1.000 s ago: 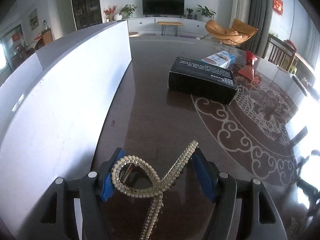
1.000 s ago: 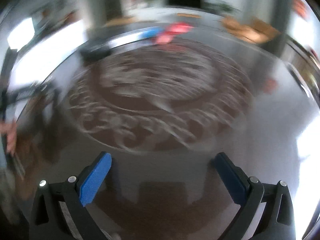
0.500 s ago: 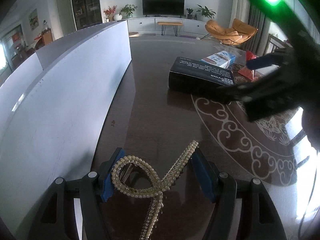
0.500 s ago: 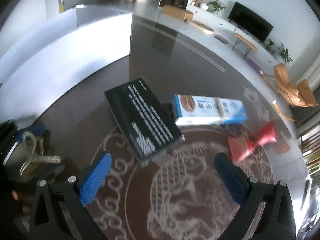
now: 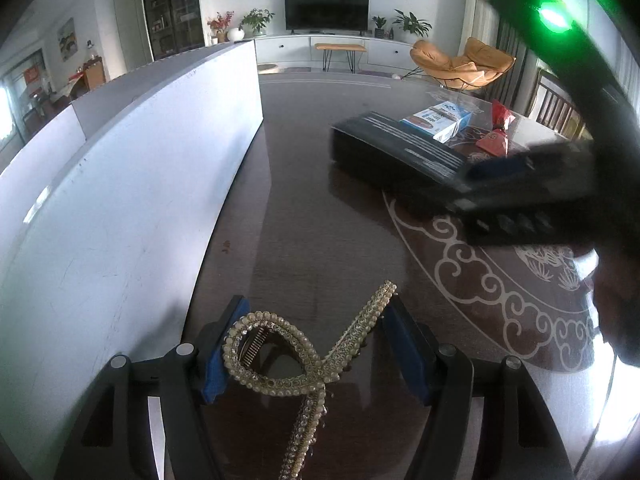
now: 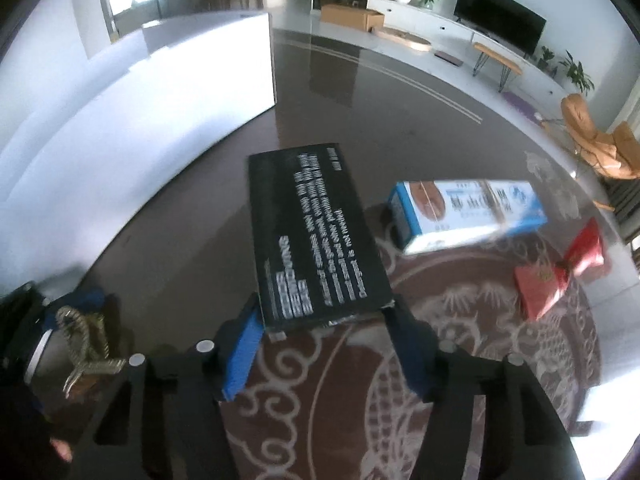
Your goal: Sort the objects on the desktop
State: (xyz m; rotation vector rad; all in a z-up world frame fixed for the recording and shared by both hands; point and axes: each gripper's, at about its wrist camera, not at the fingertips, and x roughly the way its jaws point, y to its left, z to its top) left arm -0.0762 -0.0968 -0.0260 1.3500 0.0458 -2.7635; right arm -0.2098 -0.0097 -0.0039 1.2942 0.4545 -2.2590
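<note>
Two grippers are working at once on the dark table (image 5: 304, 216). The left gripper (image 5: 316, 344) is pinching a pearl-studded hair clip (image 5: 304, 360) between its blue pads, holding it low by the white panel (image 5: 120, 208) at the left, probably parking it while the other hand acts. The right gripper (image 6: 324, 344) has just been closing, and its pads are sitting against the near end of the black box (image 6: 316, 236), one on each long side, seemingly gripping it for moving. A blue-and-white carton (image 6: 468, 212) and a red packet (image 6: 560, 272) are lying further right, apart from both grippers, apparently awaiting sorting.
</note>
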